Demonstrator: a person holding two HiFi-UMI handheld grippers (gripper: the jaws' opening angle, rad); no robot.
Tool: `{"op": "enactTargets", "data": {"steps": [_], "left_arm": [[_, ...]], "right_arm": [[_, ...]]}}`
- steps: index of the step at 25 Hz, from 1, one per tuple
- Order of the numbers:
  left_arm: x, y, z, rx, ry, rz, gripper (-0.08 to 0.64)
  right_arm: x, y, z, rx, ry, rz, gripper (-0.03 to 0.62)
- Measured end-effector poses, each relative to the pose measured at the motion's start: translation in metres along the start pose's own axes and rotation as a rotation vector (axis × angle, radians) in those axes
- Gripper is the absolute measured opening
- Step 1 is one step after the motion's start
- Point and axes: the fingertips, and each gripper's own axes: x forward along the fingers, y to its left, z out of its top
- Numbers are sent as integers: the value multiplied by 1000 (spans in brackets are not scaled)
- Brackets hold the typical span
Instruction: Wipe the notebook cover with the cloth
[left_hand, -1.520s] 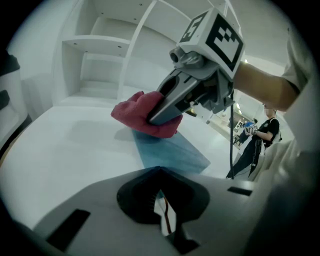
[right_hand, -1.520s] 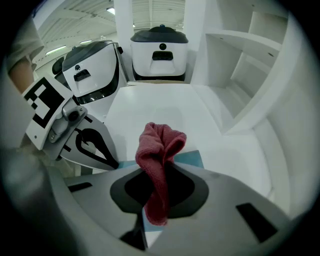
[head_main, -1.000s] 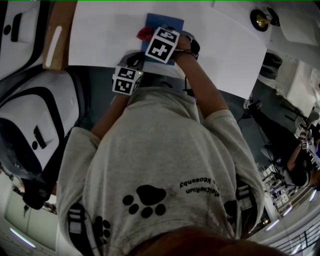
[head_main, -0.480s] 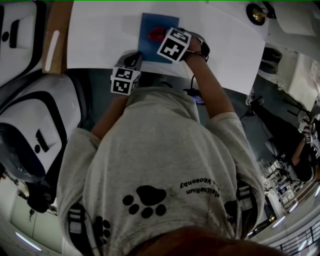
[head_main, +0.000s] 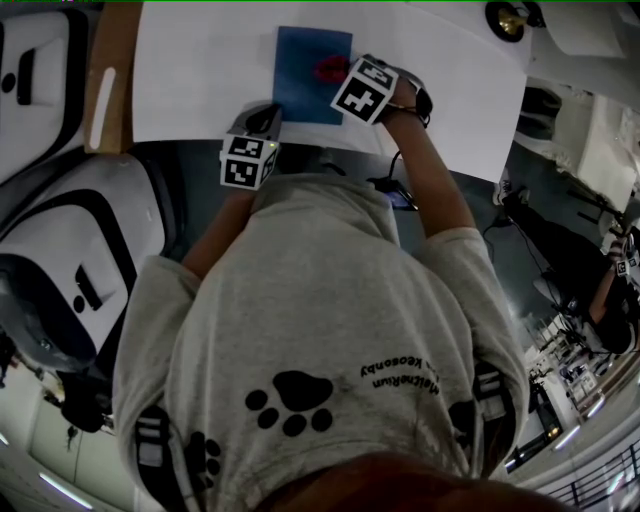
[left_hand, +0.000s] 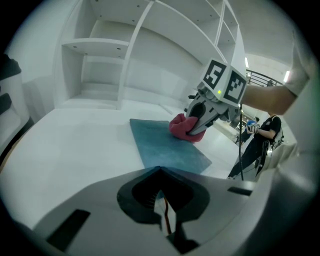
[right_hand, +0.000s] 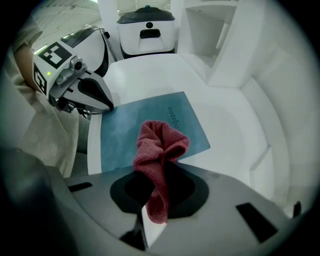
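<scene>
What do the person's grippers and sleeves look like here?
Left gripper and right gripper: pale grey bodies tapering to a wedge, each carrying a cube with black-and-white square markers. The person wears a grey short-sleeved T-shirt with black paw prints.

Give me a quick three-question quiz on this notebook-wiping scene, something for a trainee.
1. True or false: the crumpled red fabric cloth is clamped between the fingers of the right gripper.
2. The flat blue rectangular notebook lies on: A) the white tabletop; B) a metal tray; C) a chair seat.
3. Fill in: the fingers of the left gripper are ____ (open or shut).
Key: 1 true; 2 A; 3 shut.
</scene>
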Motion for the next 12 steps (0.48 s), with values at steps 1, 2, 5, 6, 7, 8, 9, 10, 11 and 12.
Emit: {"op": "enactTargets", "data": {"steps": [1, 2, 5, 6, 7, 8, 9, 10, 11, 12], "left_arm": [[0, 0, 0, 1, 1, -2, 12], [0, 0, 0, 2, 2, -3, 12], [-1, 0, 0, 8, 4, -7, 12], [0, 0, 0, 10, 6, -9, 12], [0, 0, 0, 11, 8, -10, 12], [0, 0, 0, 11, 8, -12, 12], [1, -1, -1, 11, 8, -14, 12], [2, -1, -1, 11, 8, -16, 12], [2, -2, -1, 12, 9, -18, 12], [2, -2, -1, 13, 9, -21, 12]], "right_arm": [[0, -1, -5, 0, 8, -8, 60], [1, -1, -10, 3, 14, -15, 60], [1, -2, -24, 42, 24, -19, 60], [1, -3, -31, 54, 33, -22, 60], [1, -5, -38, 67, 45, -26, 60], [0, -6, -45, 81, 59, -30, 60], [-1, -7, -53, 97, 72, -35, 60], [-2, -9, -60, 112, 82, -39, 60], [-4, -9, -66, 128, 88, -44, 60], [-7, -10, -71, 143, 91, -48, 60]]}}
